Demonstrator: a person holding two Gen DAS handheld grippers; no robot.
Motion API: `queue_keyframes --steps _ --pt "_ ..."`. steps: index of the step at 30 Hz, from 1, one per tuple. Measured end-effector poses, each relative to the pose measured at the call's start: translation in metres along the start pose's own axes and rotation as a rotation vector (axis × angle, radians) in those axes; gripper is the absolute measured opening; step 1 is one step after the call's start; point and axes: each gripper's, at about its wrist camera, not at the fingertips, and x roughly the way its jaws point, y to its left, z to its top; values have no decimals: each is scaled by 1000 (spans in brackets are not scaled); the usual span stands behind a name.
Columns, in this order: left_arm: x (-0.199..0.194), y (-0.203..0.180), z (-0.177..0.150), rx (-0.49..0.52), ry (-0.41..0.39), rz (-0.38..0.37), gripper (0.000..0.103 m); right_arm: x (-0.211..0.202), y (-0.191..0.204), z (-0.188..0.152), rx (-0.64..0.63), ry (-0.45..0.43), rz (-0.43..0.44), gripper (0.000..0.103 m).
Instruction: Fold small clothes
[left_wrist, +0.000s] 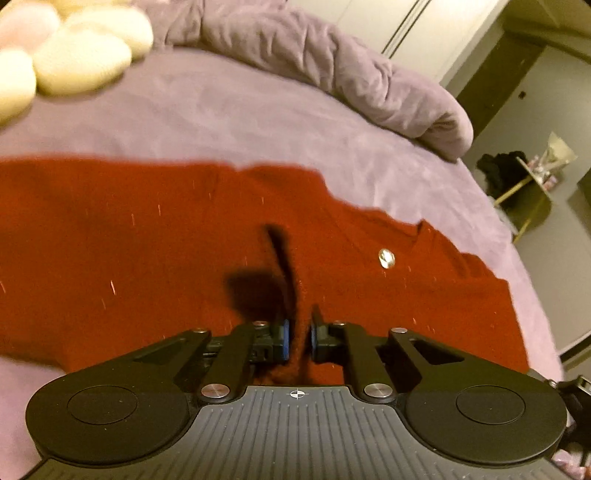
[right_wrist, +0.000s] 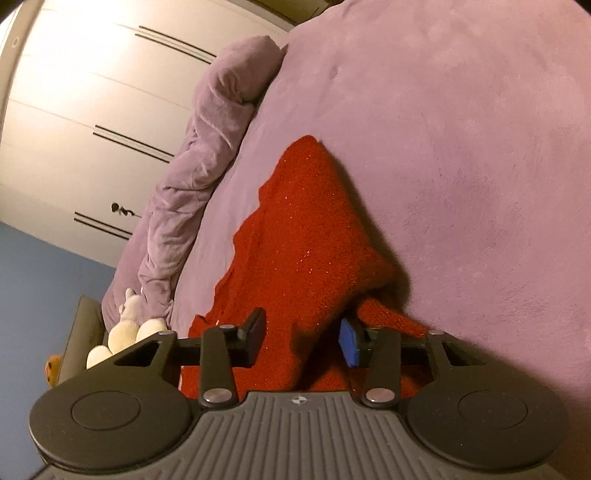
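The left gripper (left_wrist: 300, 339) is pinching a fold of the red sweater (left_wrist: 184, 240) on the purple bed (left_wrist: 221, 118). The right gripper (right_wrist: 303, 341) is hovering wide apart over the sweater's near edge.

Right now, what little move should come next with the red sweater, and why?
Probably close the right hand-held gripper on the red sweater. Its jaws stand open with a raised fold of knit between them, while the left hand-held gripper already pinches the sweater on the purple bed.
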Motion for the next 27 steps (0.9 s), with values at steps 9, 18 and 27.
queue_keyframes --steps 9,18,27 --pt "-43 21 37 120 -193 126 12 14 9 -4 -12 -15 35 40" --pt "-13 25 8 137 -106 136 12 16 15 -9 -152 -131 -78 8" --pt "10 22 0 166 -98 170 12 24 36 -27 -551 -177 -248 8"
